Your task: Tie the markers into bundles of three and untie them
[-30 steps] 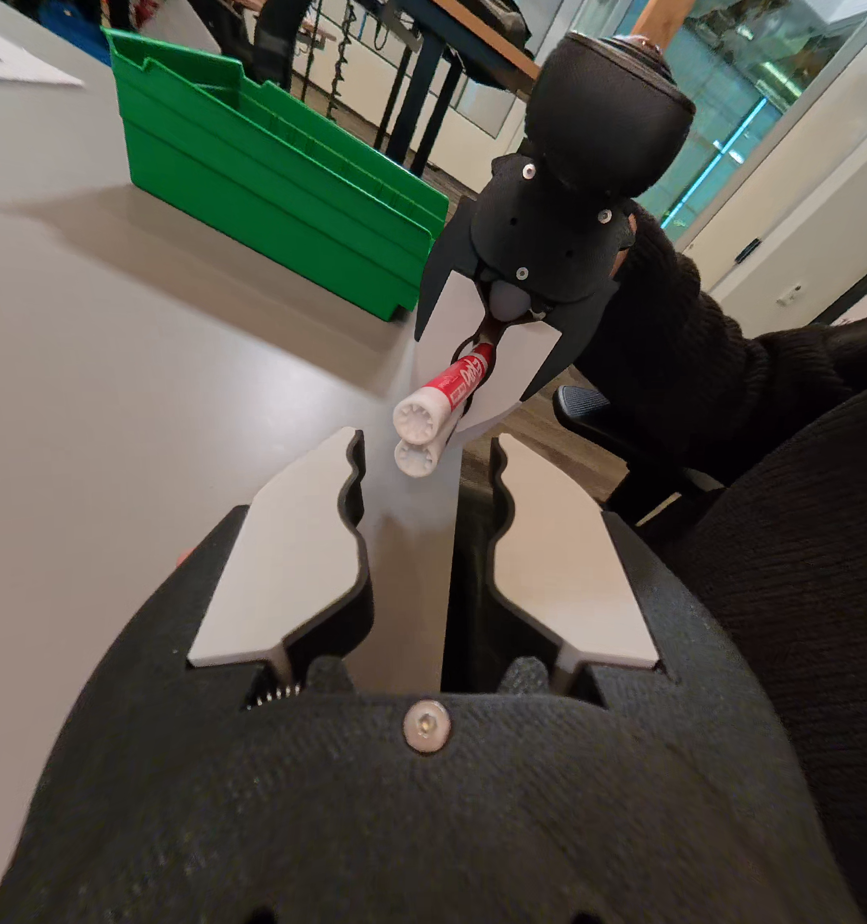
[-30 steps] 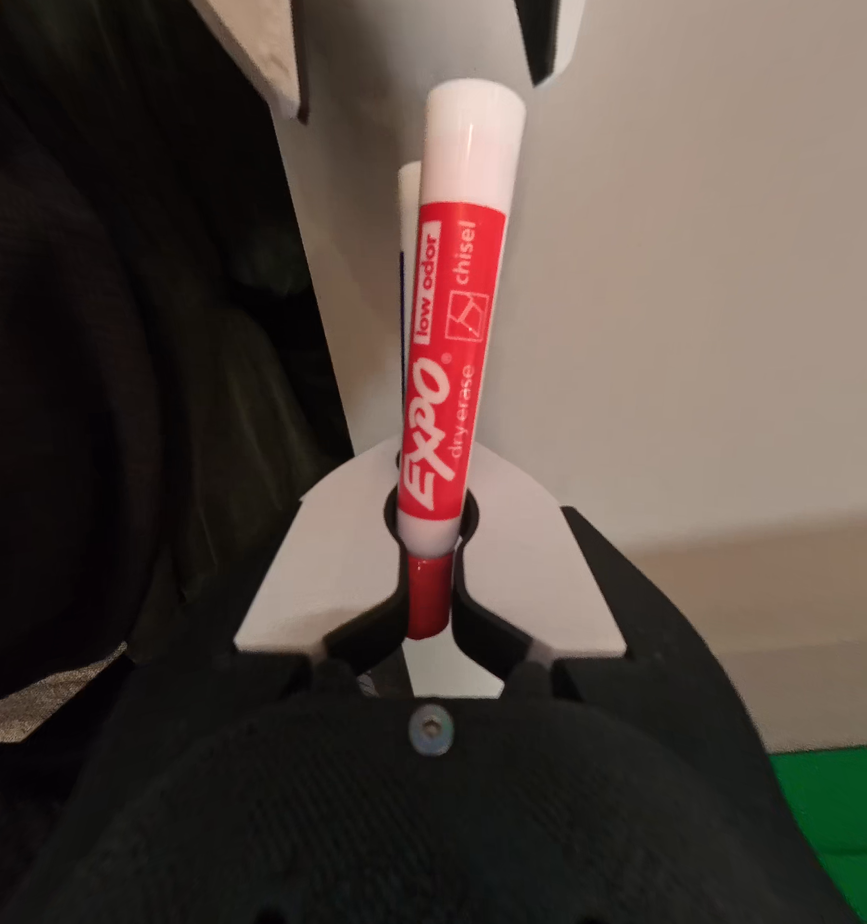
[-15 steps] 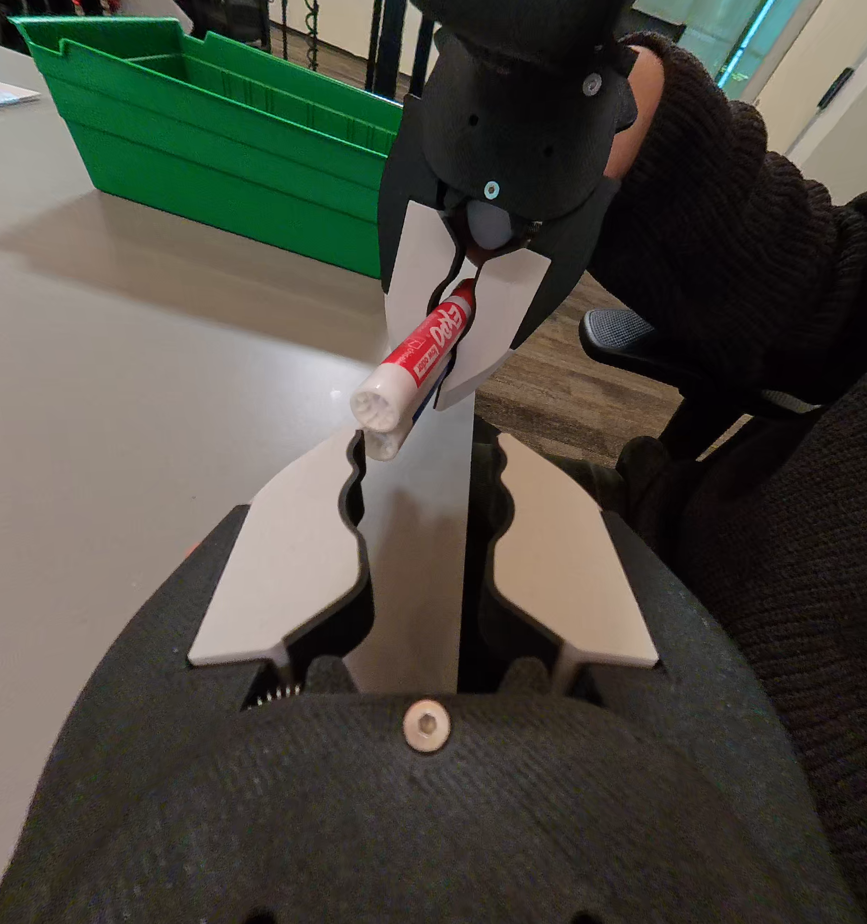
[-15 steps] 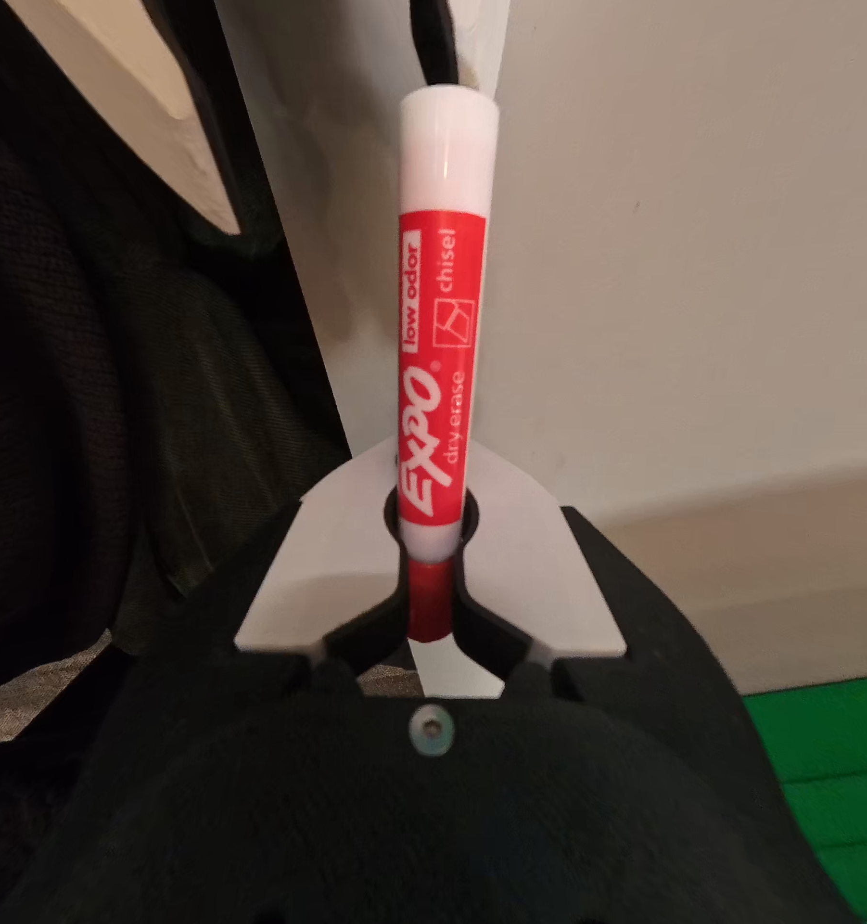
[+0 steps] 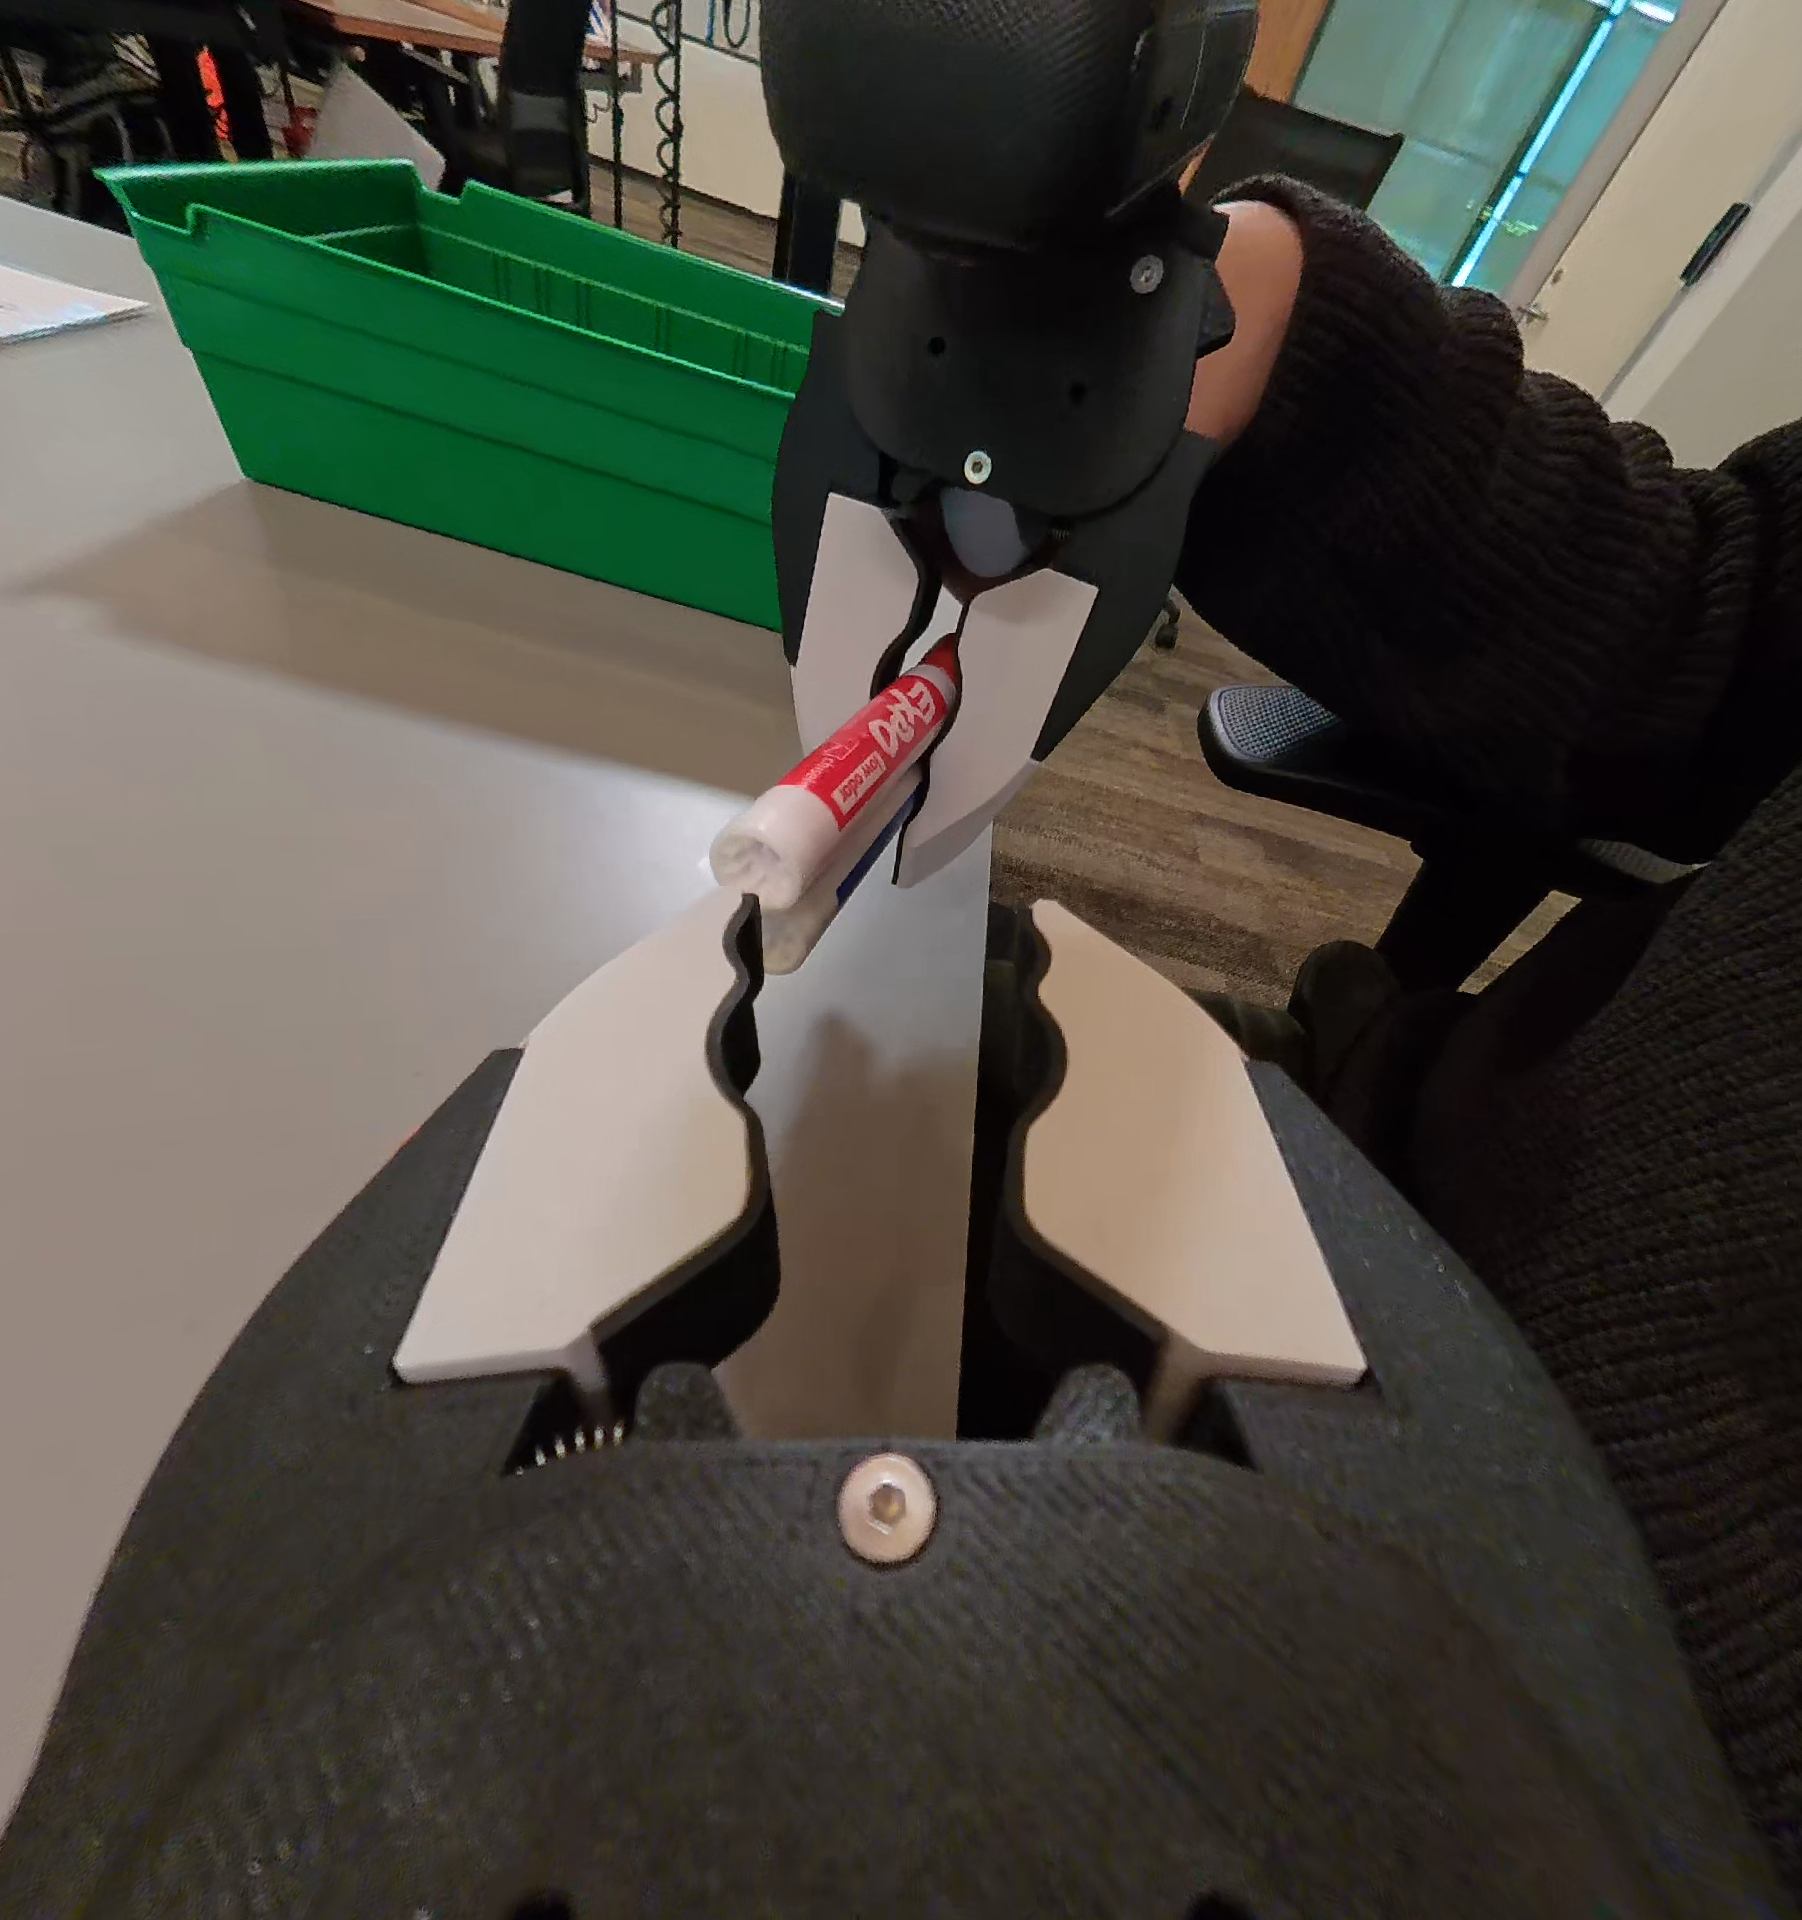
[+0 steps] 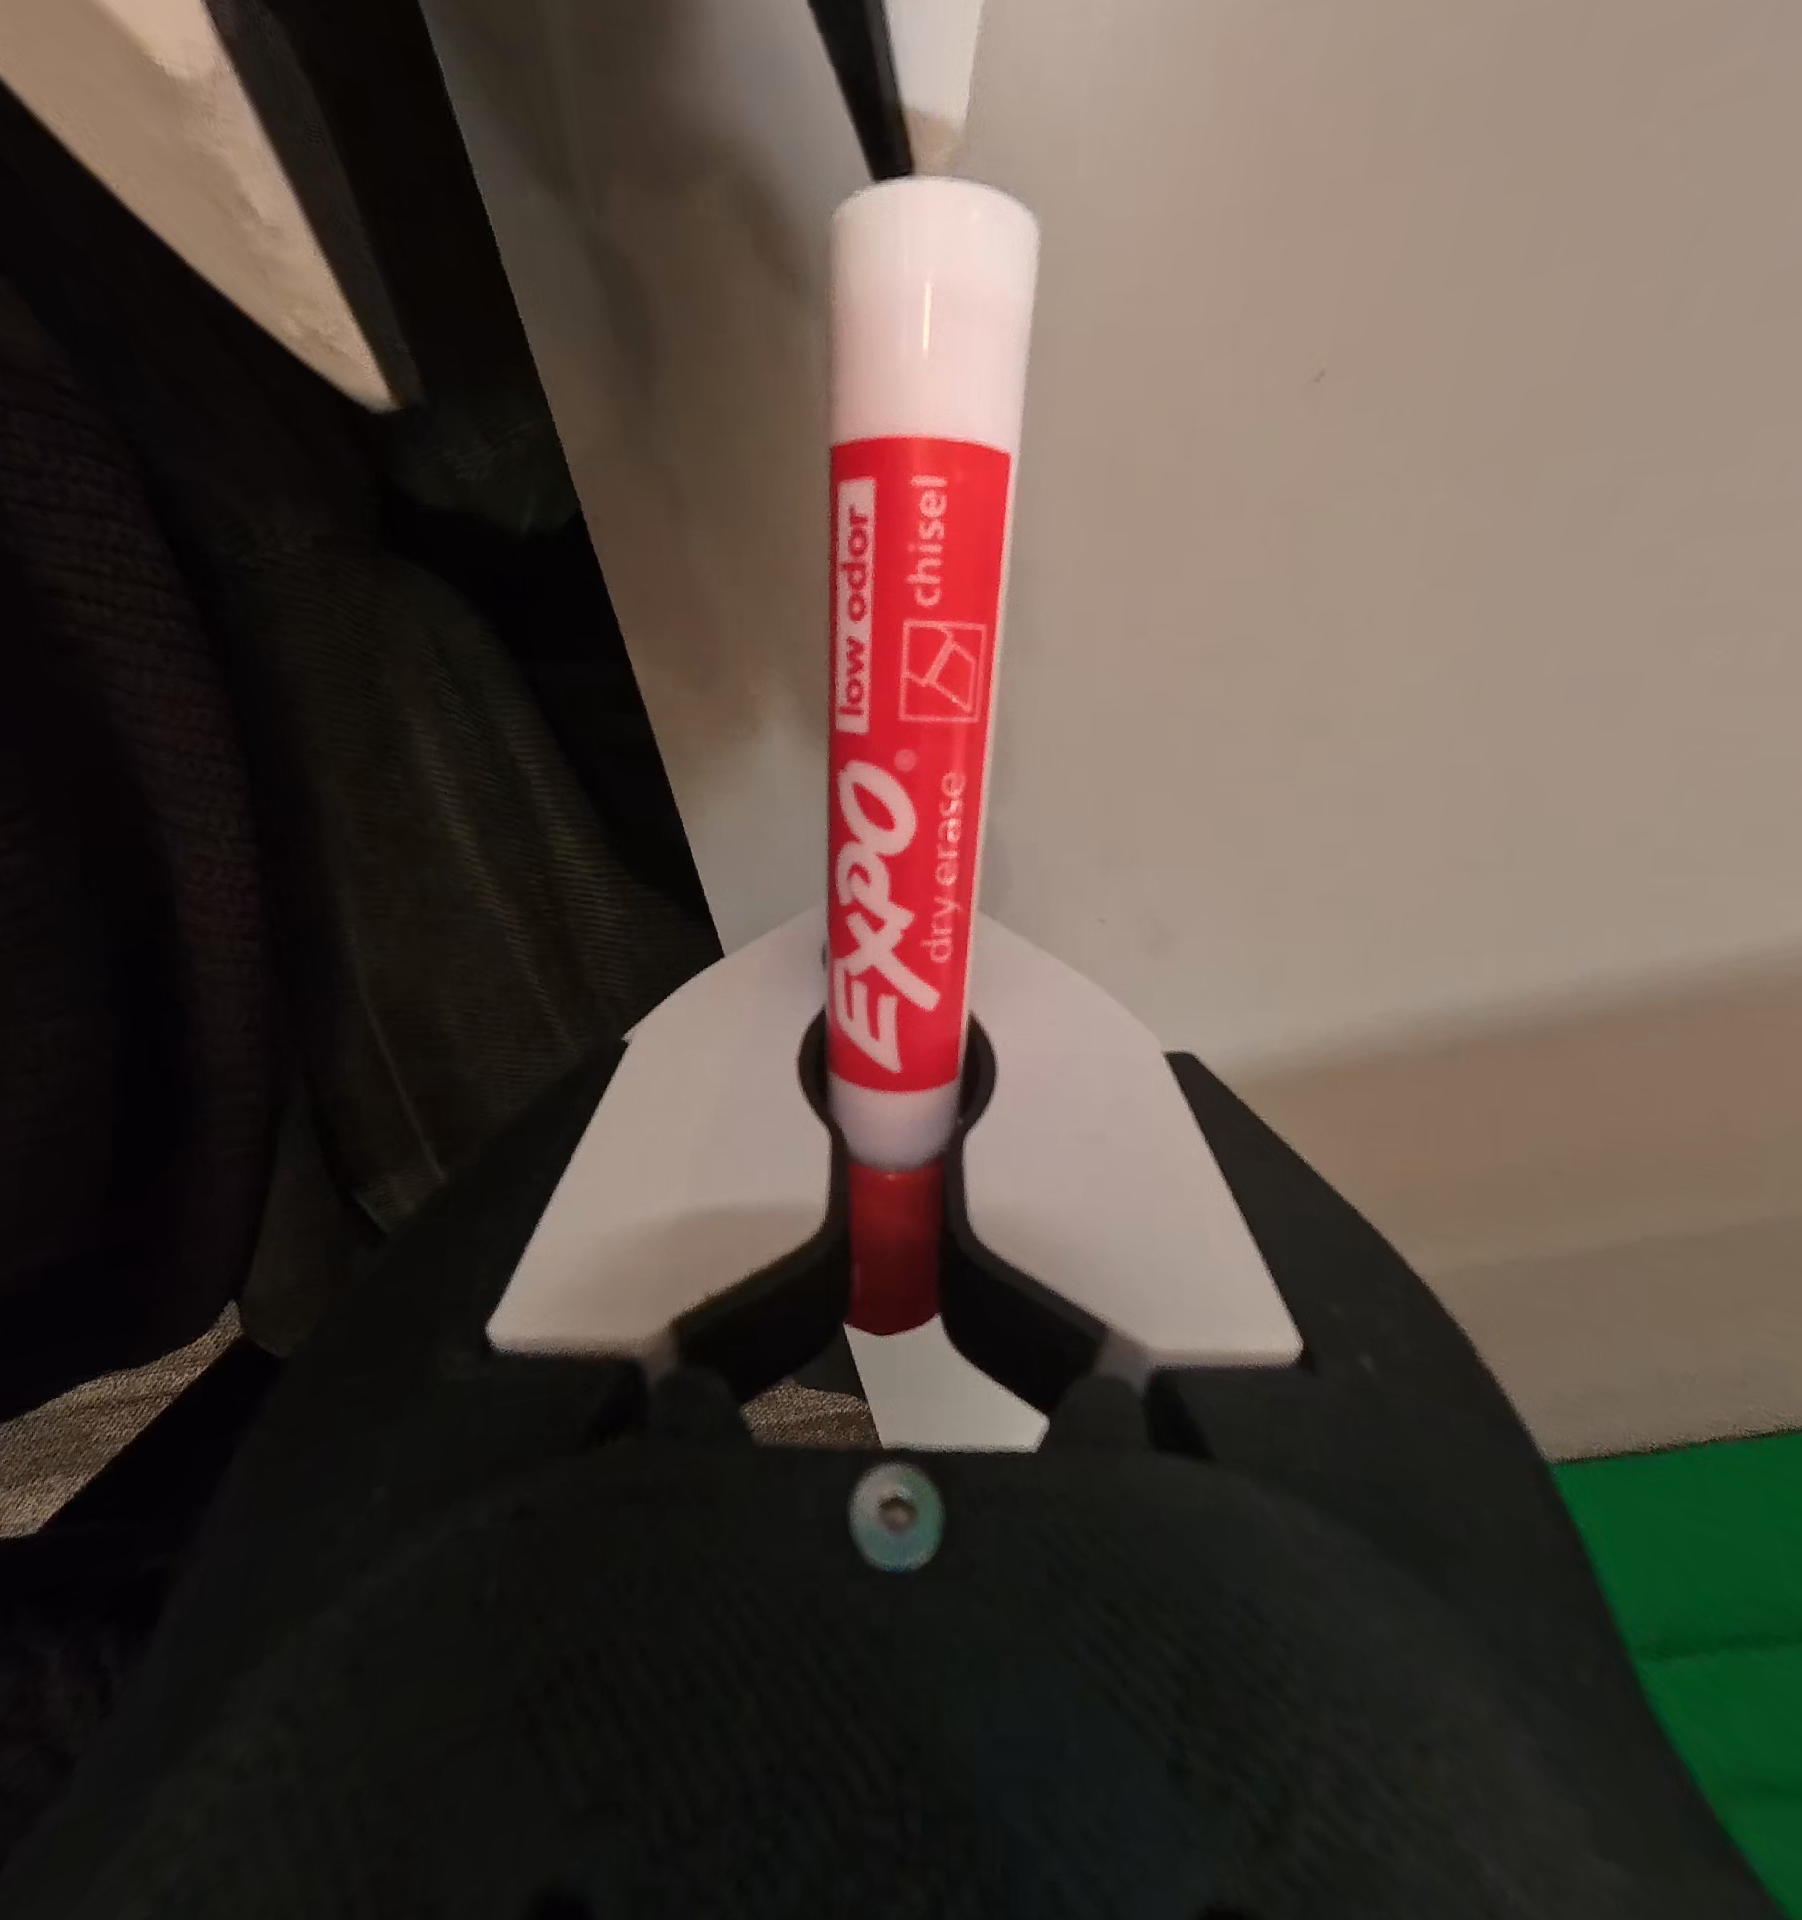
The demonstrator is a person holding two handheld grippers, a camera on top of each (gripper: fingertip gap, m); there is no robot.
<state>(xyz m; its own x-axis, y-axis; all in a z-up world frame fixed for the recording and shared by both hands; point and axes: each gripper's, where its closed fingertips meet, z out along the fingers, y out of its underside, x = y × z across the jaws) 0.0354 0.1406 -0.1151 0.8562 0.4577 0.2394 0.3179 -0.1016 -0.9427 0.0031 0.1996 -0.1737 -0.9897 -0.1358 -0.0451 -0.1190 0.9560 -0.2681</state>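
Note:
My right gripper (image 6: 902, 966) is shut on a red-labelled white marker (image 6: 918, 675) near its red cap end. In the left wrist view the right gripper (image 5: 861, 821) points toward me and also holds a second marker with a blue label (image 5: 809, 925) under the red marker (image 5: 855, 758). My left gripper (image 5: 892, 914) is open and empty above the table edge. The markers' free ends sit at the tip of its left finger (image 5: 648, 1122). The second marker is hidden in the right wrist view.
A green plastic bin (image 5: 481, 416) stands on the grey table (image 5: 253, 831) behind the right gripper and shows in the right wrist view (image 6: 1728, 1621). Paper (image 5: 3, 301) lies far left. A black-sleeved arm (image 5: 1499, 571) and office chair (image 5: 1281, 738) are at right. The grippers' ends are close to 9 centimeters from one another.
The right gripper with the markers has drawn closer to the left gripper. The markers' ends have shifted from between its tips to its left fingertip. Both grips are unchanged.

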